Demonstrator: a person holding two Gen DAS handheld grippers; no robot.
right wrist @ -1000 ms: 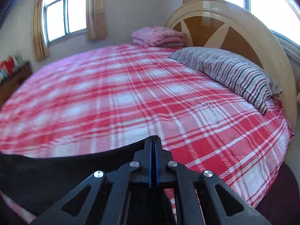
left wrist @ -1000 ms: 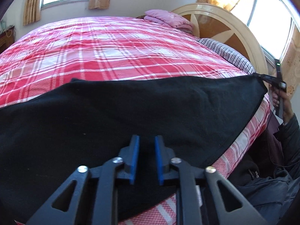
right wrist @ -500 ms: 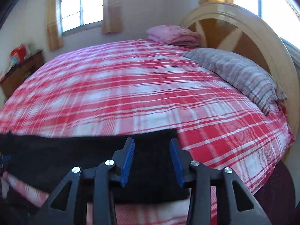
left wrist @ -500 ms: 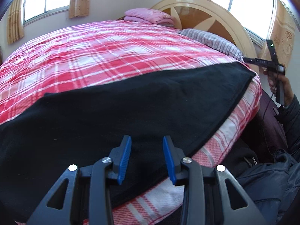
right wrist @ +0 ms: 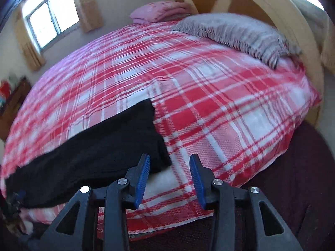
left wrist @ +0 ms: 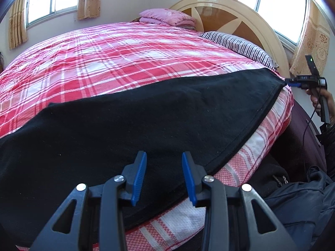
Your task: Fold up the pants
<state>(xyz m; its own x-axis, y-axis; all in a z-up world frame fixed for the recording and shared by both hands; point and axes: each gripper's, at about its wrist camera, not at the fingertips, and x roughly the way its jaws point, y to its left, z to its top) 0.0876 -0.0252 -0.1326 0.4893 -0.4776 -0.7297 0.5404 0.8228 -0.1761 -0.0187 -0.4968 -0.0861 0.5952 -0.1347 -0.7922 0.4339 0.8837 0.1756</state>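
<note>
Your left gripper (left wrist: 164, 176) stands with its jaws parted, nothing between the blue pads (left wrist: 139, 178); they hover just above the near hem of the pants (left wrist: 146, 121). Your right gripper (right wrist: 170, 179) is likewise spread and empty, its jaws having just been opening, and it sits just right of the pants' (right wrist: 100, 146) end, over bare bedspread (right wrist: 219, 113). In the left view that same right gripper (left wrist: 293, 82) shows at the far right corner of the cloth, held by your hand (left wrist: 323, 102).

The pants lie flat and spread along the near edge of the bed, running from ahead of the left tool across to the right tool's left side. The right view is blurred, so fine detail of the end cannot be told.

Judgement on handling: the cloth looks soft, thick and limp, light, with a matte nap that should not slip between ribbed pads. It will sag and drag unless both ends are lifted together. Take hold at the stitched hem or at the corners, pinching all layers; a grip mid-panel is likely to bunch.
</note>
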